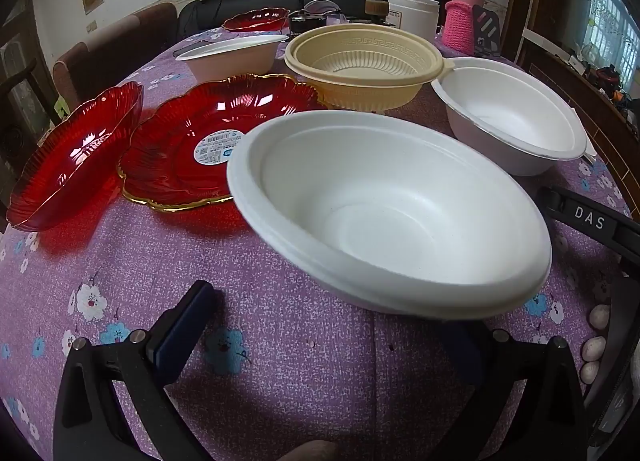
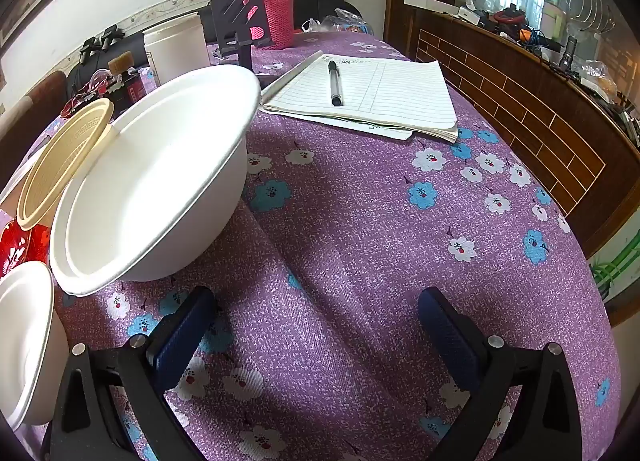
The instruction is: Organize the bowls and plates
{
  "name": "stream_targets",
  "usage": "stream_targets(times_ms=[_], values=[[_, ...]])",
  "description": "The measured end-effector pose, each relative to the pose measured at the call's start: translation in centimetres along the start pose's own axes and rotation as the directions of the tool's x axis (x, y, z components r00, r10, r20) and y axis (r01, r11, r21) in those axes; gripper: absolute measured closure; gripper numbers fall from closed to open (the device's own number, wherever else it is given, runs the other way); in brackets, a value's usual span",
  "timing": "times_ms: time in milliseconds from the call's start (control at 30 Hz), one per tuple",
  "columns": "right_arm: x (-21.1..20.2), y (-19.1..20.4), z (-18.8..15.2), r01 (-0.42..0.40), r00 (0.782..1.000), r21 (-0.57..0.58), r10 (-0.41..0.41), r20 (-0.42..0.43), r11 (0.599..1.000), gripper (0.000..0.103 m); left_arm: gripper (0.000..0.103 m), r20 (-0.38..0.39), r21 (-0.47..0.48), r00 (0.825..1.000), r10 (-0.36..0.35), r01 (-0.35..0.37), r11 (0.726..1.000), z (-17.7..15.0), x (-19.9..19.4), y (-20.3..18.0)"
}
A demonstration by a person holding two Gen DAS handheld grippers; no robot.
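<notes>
left wrist view: my left tongs [image 1: 328, 325] spread wide, holding nothing; a white foam bowl [image 1: 392, 213] sits tilted just ahead on the purple floral desk [image 1: 120, 269], red plates [image 1: 208, 149] beyond. my right tongs [image 2: 320, 325] gape empty beside another white bowl [image 2: 152, 181].

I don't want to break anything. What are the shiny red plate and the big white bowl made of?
Red plate: probably clear glossy plastic or glass, gold-edged; bright reflections, see-through ribs. Near white bowl: likely foam or pressed paper pulp; matte, thick soft rim, no shine.
</notes>
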State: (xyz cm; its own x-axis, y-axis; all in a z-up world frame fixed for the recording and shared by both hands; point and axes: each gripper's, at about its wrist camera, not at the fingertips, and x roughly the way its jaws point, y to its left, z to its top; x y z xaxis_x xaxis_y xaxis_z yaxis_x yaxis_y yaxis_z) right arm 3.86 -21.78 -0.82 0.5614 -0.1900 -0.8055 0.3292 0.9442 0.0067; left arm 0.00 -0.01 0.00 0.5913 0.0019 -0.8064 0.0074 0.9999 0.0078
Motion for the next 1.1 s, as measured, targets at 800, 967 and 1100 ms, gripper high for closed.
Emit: stream_targets(times_ms=[800,967,1100], values=[[0.0,0.0,0.0,-0.003,1.0,0.002,0.003,-0.001,1.0,0.001,0.0,-0.027,0.021,1.0,-0.01,0.011,1.0,-0.2,-0.3,-0.2],[0.0,0.1,0.0,-0.007,1.0,-0.001,0.007,-0.001,1.0,0.001,0.0,-0.098,0.146,0.99,-0.097,0.111,0.983,-0.7,-1.0,0.5],[0.0,-0.2,0.2,-0.016,1.0,-0.01,0.016,-0.001,1.0,0.001,0.0,-0.069,0.184,0.989,-0.127,0.138,0.973,-2.2,-1.9,0.9]])
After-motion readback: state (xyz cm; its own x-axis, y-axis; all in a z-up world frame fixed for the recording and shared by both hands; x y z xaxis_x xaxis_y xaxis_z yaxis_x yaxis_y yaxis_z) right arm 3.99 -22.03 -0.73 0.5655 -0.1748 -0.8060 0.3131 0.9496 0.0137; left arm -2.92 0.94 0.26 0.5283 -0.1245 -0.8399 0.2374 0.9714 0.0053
